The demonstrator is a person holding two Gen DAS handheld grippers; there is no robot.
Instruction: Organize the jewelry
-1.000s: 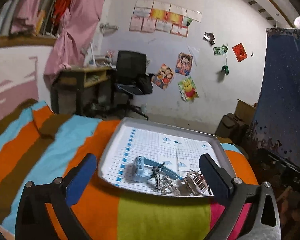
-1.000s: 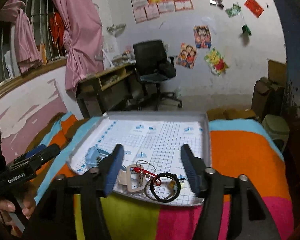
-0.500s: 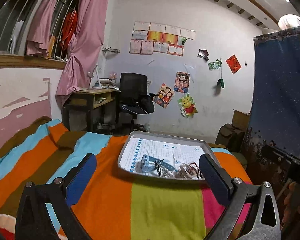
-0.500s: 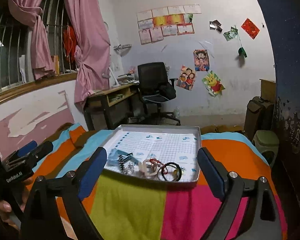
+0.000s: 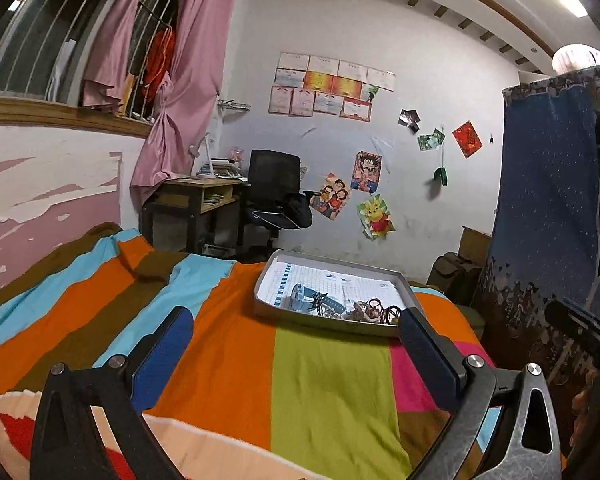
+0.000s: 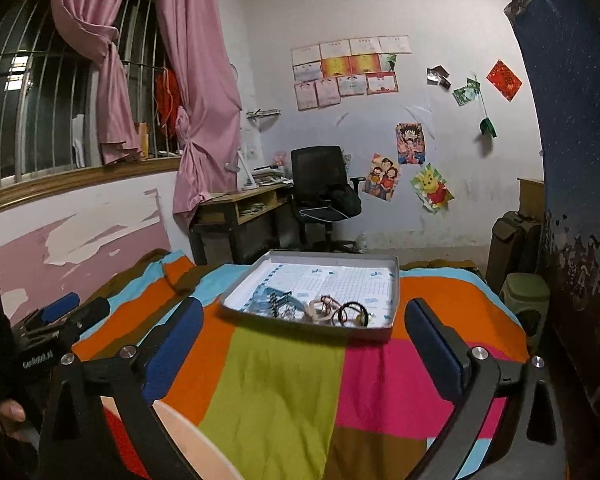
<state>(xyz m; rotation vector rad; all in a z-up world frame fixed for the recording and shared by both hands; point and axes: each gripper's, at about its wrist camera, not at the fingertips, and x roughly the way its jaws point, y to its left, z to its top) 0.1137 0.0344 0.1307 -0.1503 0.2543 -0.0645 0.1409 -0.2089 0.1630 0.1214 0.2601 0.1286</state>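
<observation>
Left wrist view: the left gripper (image 5: 290, 338) is hovering with its fingers spread wide and holding nothing, having drawn back from the tray (image 5: 404, 286) over the last second; the tray, then filling the lower middle, is now lying smaller at 12 o'clock, well apart from the fingertips. The jewelry is lying bunched along the tray's near edge: a blue watch (image 5: 306, 298) at left, bangles and hair ties (image 5: 374, 309) at right. The striped blanket (image 5: 220, 340) is covering the bed between gripper and tray. An office chair (image 5: 274, 192) and a wooden desk (image 5: 196, 196) are standing beyond at 11 o'clock.

Right wrist view: the right gripper (image 6: 304, 330) is likewise hovering wide apart and empty, further back than a second ago, when its fingers were flanking the jewelry. The tray (image 6: 394, 280) is sitting at 12 o'clock, with a black hair tie (image 6: 354, 312) near its front right corner. The left gripper (image 6: 66, 312) is showing at 9 o'clock. A green stool (image 6: 526, 300) is standing at 3 o'clock.
</observation>
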